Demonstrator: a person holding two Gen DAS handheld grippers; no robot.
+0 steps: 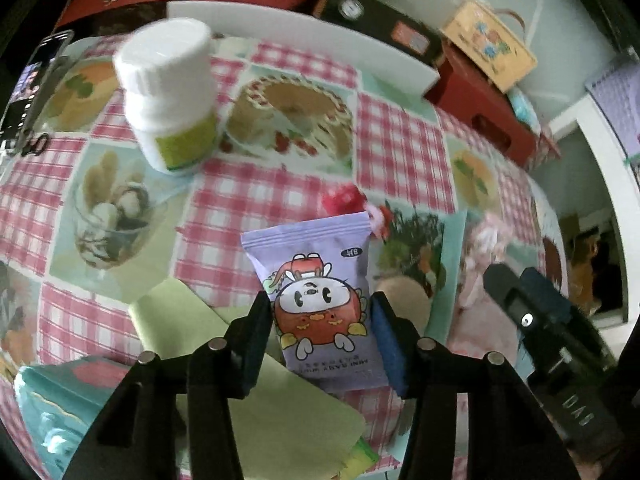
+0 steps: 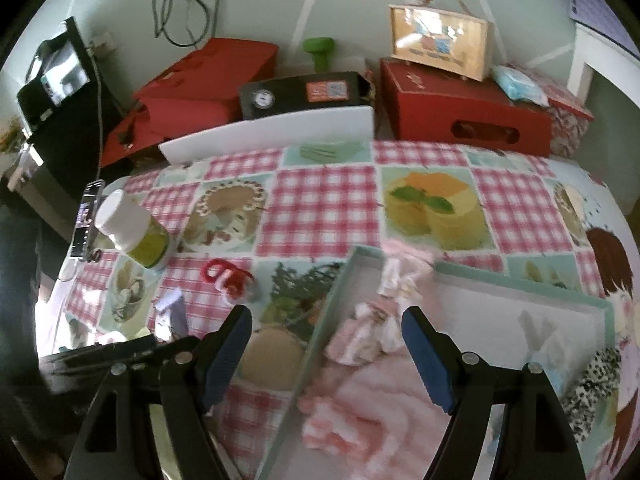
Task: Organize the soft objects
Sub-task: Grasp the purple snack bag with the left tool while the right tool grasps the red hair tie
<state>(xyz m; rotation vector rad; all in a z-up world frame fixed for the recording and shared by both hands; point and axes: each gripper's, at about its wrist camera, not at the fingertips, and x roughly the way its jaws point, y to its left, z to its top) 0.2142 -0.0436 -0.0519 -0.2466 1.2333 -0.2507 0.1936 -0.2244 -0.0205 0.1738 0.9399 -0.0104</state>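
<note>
Left wrist view shows the left gripper [image 1: 322, 316] with its fingers [image 1: 386, 332] closed about halfway on a purple wipes packet [image 1: 316, 296], the pads pressing its two sides; the packet looks pinched and seems to be clear of the surface [image 1: 248, 196], though blur makes that hard to confirm. No earlier picture is at hand, so only this hold can be told. Right wrist view shows the right gripper [image 2: 326, 350] with fingers [image 2: 428, 356] standing wide apart and holding nothing, hovering over the near edge of a shallow teal-rimmed box [image 2: 520, 284]. That box already holds soft things: a pink fluffy cloth [image 2: 384, 408], a small pale bundle [image 2: 372, 332] and a spotted piece [image 2: 596, 380] at its right end. My judgement is that the step in hand is carrying the packet toward the box; the next move calls for bringing it across to the right, over the rim, and letting go only once it is above an open patch, keeping clear of the other gripper. Left on the surface are a white bottle [image 1: 168, 96], a red clip-like thing [image 2: 224, 276] and a green cloth [image 1: 256, 400] beneath the left gripper. A checked pink cloth with printed dessert pictures covers the surface. Beyond it stand a white tray [image 2: 272, 132], red boxes [image 2: 464, 112], a black case [image 2: 304, 92], a small picture bag [image 2: 440, 40] and a pale wall with cables.
</note>
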